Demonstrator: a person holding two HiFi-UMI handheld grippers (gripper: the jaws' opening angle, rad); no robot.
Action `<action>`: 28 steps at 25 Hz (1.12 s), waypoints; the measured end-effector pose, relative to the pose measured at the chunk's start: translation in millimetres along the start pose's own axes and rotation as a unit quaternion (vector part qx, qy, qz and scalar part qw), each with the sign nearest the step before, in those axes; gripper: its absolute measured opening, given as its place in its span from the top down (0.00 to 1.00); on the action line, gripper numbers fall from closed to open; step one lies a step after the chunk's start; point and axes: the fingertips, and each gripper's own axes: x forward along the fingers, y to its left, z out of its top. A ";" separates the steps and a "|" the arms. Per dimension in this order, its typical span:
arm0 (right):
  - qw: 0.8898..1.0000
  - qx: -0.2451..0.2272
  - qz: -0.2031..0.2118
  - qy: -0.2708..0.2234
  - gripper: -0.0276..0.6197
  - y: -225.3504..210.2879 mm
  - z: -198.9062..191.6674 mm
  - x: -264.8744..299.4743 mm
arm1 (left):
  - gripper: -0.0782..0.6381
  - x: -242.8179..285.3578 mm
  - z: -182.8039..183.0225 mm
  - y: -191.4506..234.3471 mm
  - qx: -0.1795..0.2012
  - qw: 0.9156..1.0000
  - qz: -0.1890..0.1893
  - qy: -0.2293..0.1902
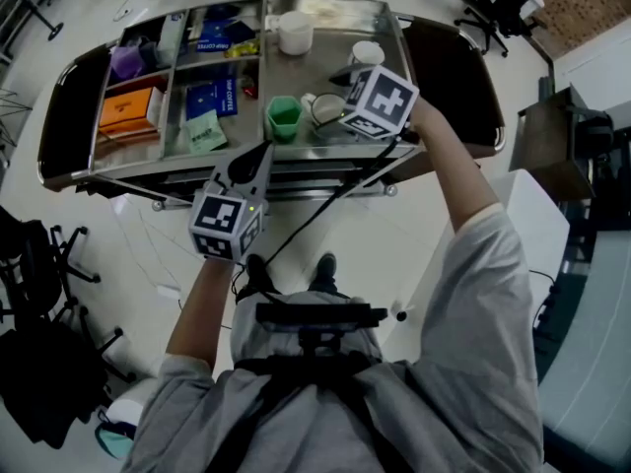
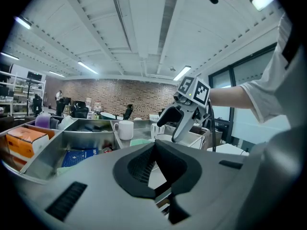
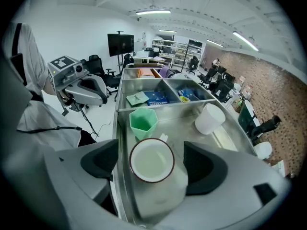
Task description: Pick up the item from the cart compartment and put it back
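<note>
A white cup with a dark rim (image 3: 152, 159) stands on the steel cart's right compartment floor (image 3: 192, 138), near the front edge. My right gripper (image 3: 153, 164) is open, with one jaw on each side of the cup and a gap at each pad. In the head view this same cup (image 1: 325, 109) sits just left of my right gripper (image 1: 338, 101). A green cup (image 3: 143, 121) stands right behind it. My left gripper (image 1: 264, 149) hangs just in front of the cart's front rail, shut and with nothing in it. In its own view my left gripper (image 2: 154, 150) has its jaws together.
A white mug (image 1: 295, 33) and a small white cup (image 1: 367, 54) stand farther back in the right compartment. The middle compartment holds blue packets (image 1: 212, 99), and the left one an orange box (image 1: 129, 109) and a purple cup (image 1: 126, 61). Dark office chairs (image 1: 39, 264) stand to my left.
</note>
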 end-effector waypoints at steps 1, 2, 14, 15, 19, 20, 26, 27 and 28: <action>1.000 0.000 -0.007 -0.010 0.31 1.5 2.2 -6.5 | 0.89 -1.2 0.4 -0.6 0.001 1.000 0.000 0.000; 1.000 0.001 -0.017 -0.020 0.35 2.7 4.0 -13.2 | 0.89 -2.4 0.7 -1.2 0.002 1.000 -0.001 0.000; 0.978 0.093 -0.116 -0.149 0.90 37.1 -7.6 -83.1 | 0.89 -20.1 -7.1 -5.6 0.015 1.000 0.001 0.006; 0.974 0.106 -0.124 -0.159 0.91 39.7 -11.8 -88.3 | 0.89 -22.6 -8.2 -6.0 0.015 1.000 0.002 0.007; 0.952 0.180 -0.149 -0.197 0.94 50.7 -36.9 -101.9 | 0.89 -32.5 -14.2 -3.7 0.011 1.000 0.004 0.012; 0.944 0.201 -0.155 -0.210 0.94 53.6 -43.4 -103.9 | 0.89 -35.0 -15.5 -1.7 0.010 1.000 0.006 0.012; 0.880 0.323 -0.210 -0.278 0.94 68.5 -88.9 -113.2 | 0.89 -48.1 -21.1 11.0 0.016 0.999 0.019 0.023; 0.868 0.340 -0.221 -0.288 0.94 70.8 -96.4 -115.7 | 0.89 -50.0 -22.1 13.5 0.013 0.999 0.020 0.025; 0.855 0.357 -0.232 -0.297 0.94 73.4 -103.8 -118.3 | 0.89 -51.5 -23.5 15.8 0.008 0.999 0.022 0.025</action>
